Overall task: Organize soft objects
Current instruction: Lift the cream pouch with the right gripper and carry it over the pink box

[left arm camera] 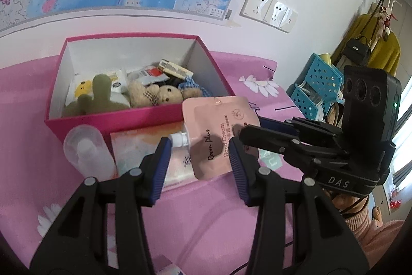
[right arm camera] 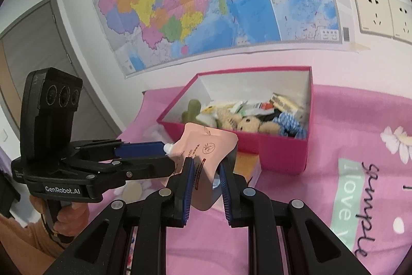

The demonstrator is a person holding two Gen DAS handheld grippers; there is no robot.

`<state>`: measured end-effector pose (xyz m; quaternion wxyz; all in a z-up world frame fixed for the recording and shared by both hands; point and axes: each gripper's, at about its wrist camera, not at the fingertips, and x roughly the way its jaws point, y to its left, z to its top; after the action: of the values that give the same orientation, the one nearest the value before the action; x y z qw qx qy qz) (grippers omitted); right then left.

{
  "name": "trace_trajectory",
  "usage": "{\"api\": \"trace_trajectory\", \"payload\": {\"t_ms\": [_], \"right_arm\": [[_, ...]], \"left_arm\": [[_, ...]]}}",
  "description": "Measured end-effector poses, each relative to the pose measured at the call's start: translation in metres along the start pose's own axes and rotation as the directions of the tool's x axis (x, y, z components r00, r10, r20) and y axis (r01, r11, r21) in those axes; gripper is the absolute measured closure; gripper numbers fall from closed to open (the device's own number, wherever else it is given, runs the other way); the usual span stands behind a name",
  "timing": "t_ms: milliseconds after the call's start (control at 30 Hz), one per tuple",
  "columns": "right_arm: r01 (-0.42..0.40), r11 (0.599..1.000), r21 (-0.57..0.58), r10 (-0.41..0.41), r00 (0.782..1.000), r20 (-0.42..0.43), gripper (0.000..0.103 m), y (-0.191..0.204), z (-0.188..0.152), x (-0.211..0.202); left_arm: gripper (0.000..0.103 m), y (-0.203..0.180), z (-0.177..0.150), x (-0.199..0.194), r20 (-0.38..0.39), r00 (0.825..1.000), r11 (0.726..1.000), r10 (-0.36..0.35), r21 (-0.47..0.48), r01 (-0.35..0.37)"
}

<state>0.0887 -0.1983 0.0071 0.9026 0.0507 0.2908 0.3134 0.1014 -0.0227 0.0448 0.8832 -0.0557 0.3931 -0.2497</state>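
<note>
A pink hand cream pouch (left arm camera: 219, 135) with a white cap hangs in the air in front of the magenta box (left arm camera: 116, 121). My right gripper (right arm camera: 206, 184) is shut on the pouch (right arm camera: 206, 153); it enters the left wrist view from the right (left arm camera: 247, 128). My left gripper (left arm camera: 198, 166) is open, its fingers either side of the pouch's lower half without pressing it. In the right wrist view it reaches in from the left (right arm camera: 154, 153). The box (right arm camera: 283, 151) holds a teddy bear (left arm camera: 154, 94), a green plush cactus (left arm camera: 100, 97), a blue checked toy (right arm camera: 288, 125) and small packets.
A clear plastic bottle (left arm camera: 87, 153) and a flat orange-and-pink packet (left arm camera: 139, 151) lie on the pink cloth (left arm camera: 206, 223) in front of the box. A blue perforated basket (left arm camera: 316, 86) stands at the right. A wall map and sockets are behind.
</note>
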Motion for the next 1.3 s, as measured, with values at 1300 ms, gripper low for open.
{"api": "trace_trajectory", "payload": {"t_ms": [1300], "right_arm": [[0.087, 0.996, 0.038, -0.086, 0.996, -0.018, 0.083, -0.061, 0.081, 0.085]], "left_arm": [[0.056, 0.045, 0.087, 0.085, -0.079, 0.99, 0.985, 0.115, -0.118, -0.124]]}}
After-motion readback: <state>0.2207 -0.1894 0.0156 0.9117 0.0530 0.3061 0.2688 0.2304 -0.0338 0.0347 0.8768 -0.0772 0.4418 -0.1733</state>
